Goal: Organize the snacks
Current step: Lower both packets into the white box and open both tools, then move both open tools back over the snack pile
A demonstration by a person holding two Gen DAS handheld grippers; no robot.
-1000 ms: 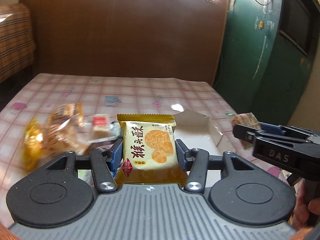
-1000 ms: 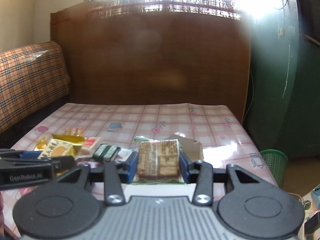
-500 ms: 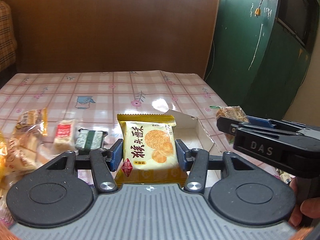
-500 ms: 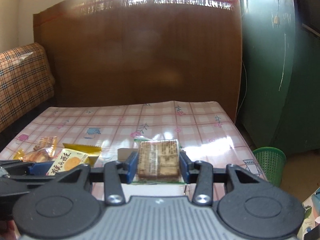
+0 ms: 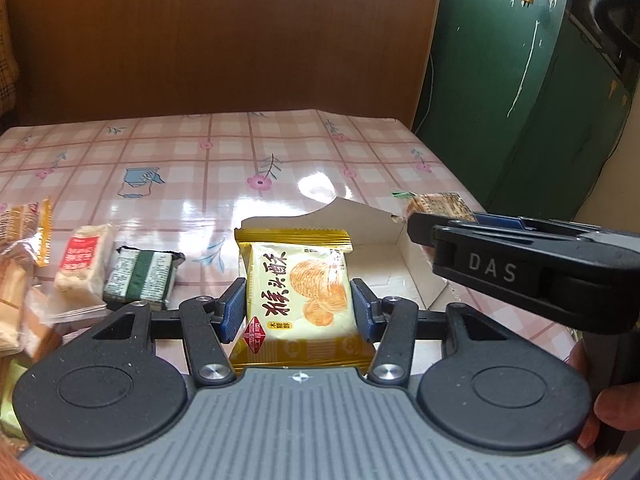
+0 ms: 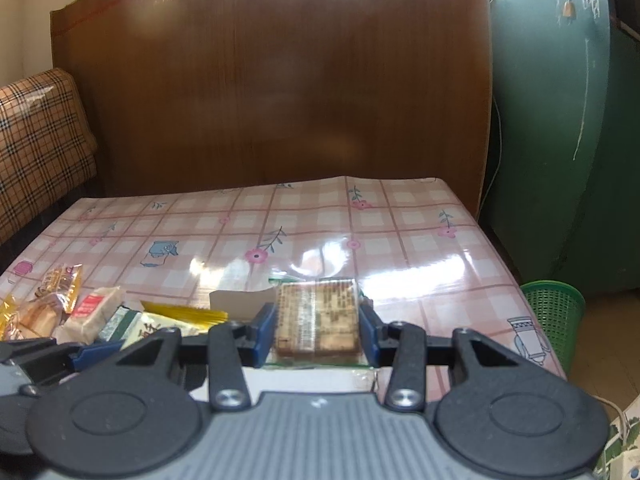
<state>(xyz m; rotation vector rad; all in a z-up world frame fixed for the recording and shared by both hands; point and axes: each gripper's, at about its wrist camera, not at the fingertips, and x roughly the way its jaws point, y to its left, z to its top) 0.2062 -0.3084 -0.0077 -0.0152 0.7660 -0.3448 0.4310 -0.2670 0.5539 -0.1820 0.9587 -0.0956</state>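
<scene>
far half of tablecloth: bare, open passage | left near edge: loose snack packets crowd it | centre: white box walls block low passes | right gripper crosses over box's right side | wood panel closes far edge

A table covered in pink checked oilcloth bears an open white box, a green-striped packet, a red-labelled packet and golden-wrapped snacks.

The white box is partly hidden behind the yellow biscuit pack and the right hand-held gripper. On the worktop, the snacks at the left run off the edge. The brown snack's print is too blurred to read.
</scene>
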